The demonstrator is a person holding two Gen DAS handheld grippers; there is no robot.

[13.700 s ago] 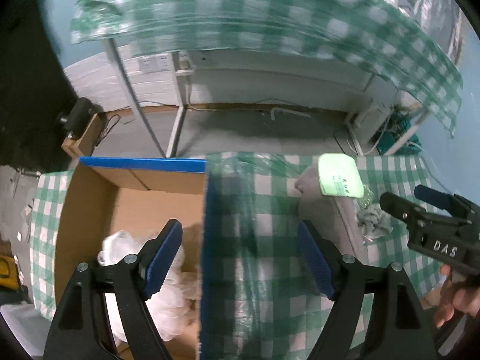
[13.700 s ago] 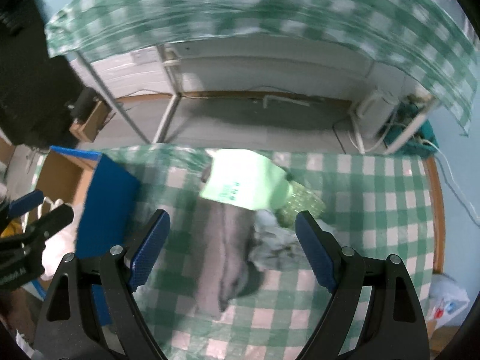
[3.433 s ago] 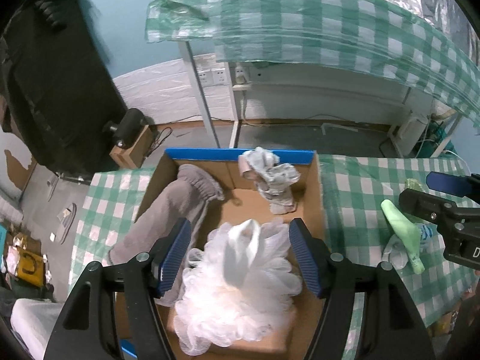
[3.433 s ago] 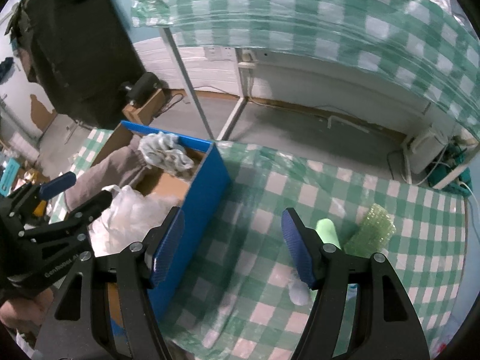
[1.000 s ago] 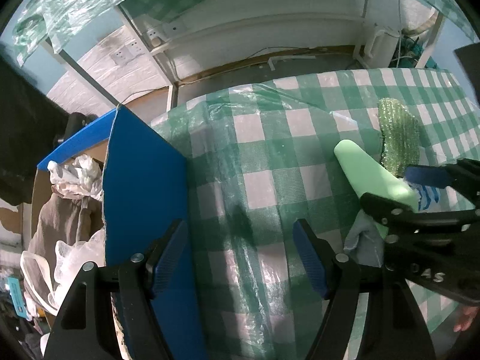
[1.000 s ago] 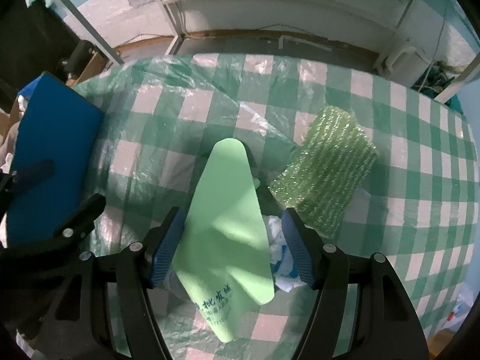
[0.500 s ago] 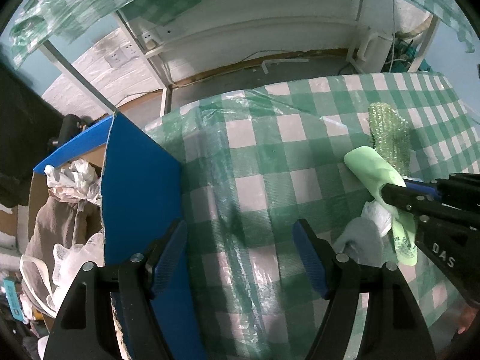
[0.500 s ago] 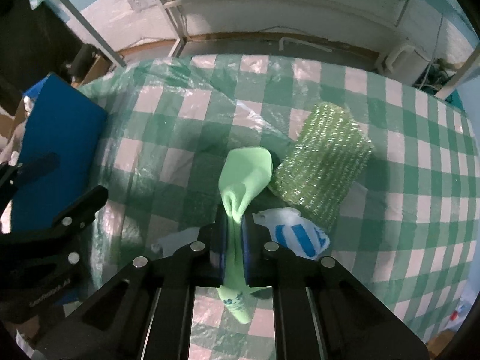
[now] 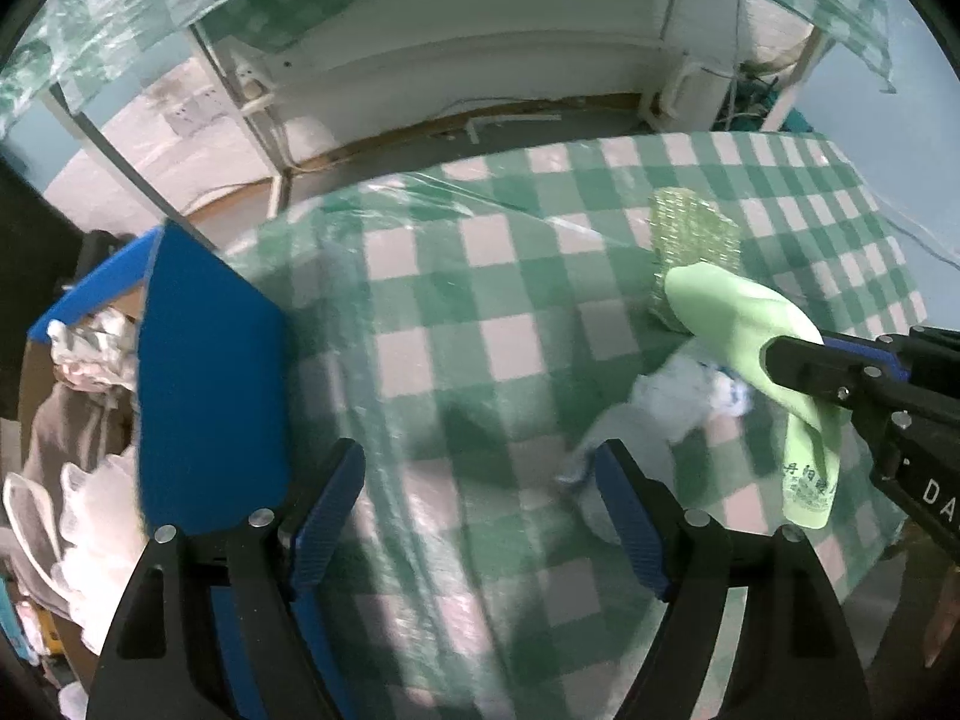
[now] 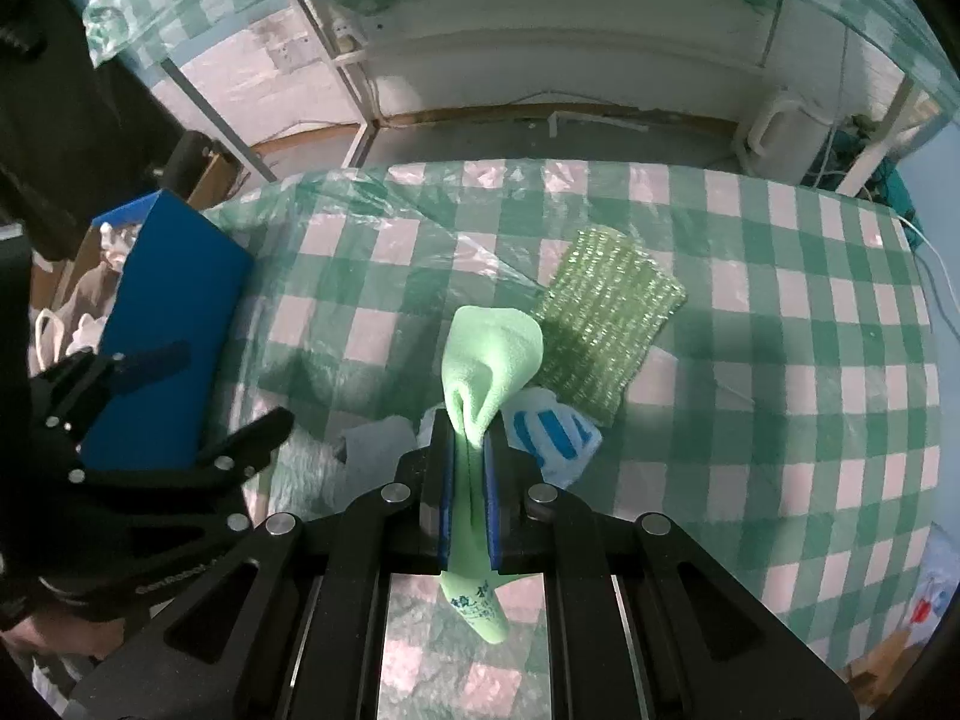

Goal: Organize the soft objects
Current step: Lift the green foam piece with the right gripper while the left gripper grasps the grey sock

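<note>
Right gripper (image 10: 467,483), spread around the green cloth (image 10: 489,360) a second ago, is now pinching it, and the cloth is hanging clear of the checked table (image 10: 780,360). Left gripper (image 9: 480,516), empty, is opening wider above the table. Beyond, the white cloth (image 10: 555,426) and sponge (image 10: 606,324) are lying uncovered; the box (image 10: 162,324) is standing left.

Checked table (image 10: 780,276), perhaps white-brick wall (image 10: 270,84)

dim bluish light, motion blur in left view, fisheye-bent edges.
</note>
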